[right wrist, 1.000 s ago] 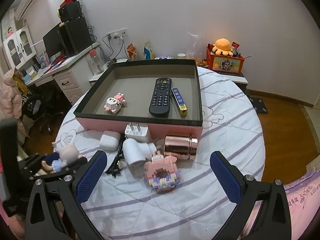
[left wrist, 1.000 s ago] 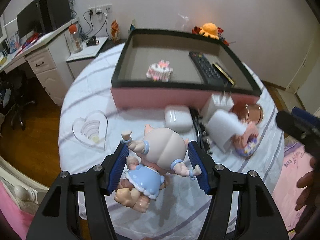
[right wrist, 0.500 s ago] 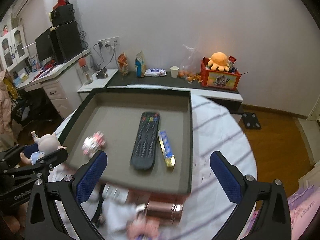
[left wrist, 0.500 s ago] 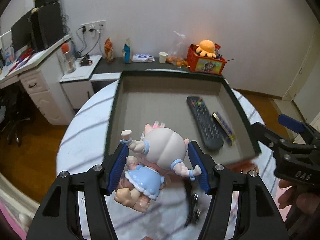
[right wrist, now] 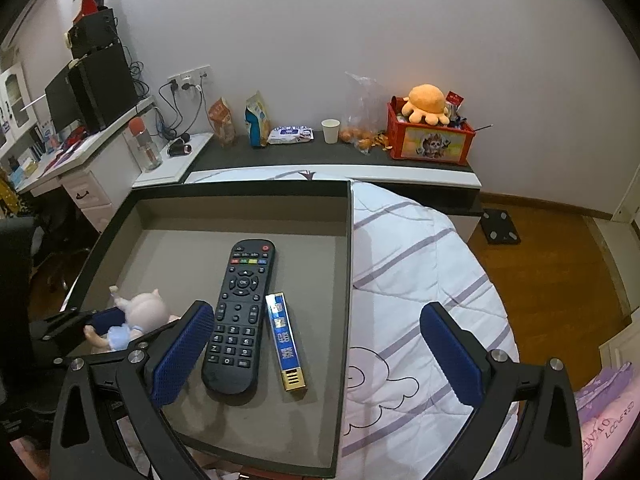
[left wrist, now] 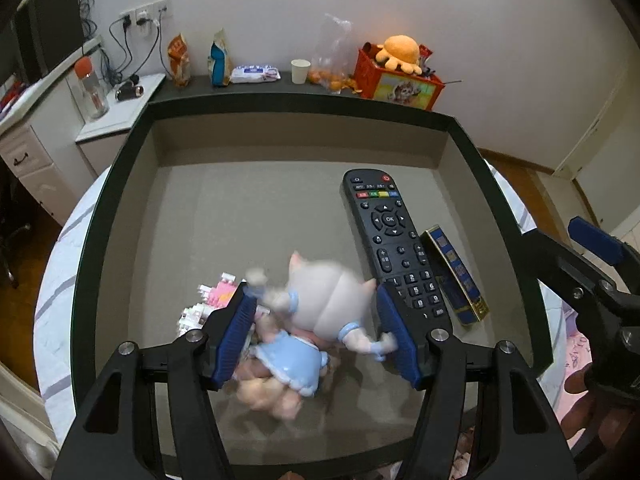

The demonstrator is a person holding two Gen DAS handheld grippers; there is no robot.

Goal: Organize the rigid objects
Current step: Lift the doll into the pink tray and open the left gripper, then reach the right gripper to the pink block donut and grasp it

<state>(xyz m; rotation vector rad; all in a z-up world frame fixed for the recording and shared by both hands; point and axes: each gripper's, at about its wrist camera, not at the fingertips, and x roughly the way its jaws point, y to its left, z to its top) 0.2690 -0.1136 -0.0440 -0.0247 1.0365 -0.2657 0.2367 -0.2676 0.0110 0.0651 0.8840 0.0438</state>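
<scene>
My left gripper (left wrist: 314, 334) is over the dark-rimmed box (left wrist: 304, 105), and its blue pads flank a pig doll in a blue dress (left wrist: 316, 312), which looks blurred and tilted between them. The doll also shows in the right wrist view (right wrist: 134, 318). A pink and white block toy (left wrist: 208, 304) lies in the box just left of the doll. A black remote (left wrist: 394, 248) and a blue and gold slim box (left wrist: 456, 274) lie at the box's right. My right gripper (right wrist: 320, 356) is open and empty above the box's right wall (right wrist: 343, 280).
The box sits on a round table with a striped white cloth (right wrist: 416, 264). Behind it a dark shelf (right wrist: 332, 152) holds snack bags, a paper cup and a red crate with an orange plush (right wrist: 426, 106). A desk with a monitor (right wrist: 96, 92) is at the left.
Both grippers have moved forward over the box. The left gripper lowered the doll inside the box next to the block toy. The doll now looks blurred and shifted between the pads.
</scene>
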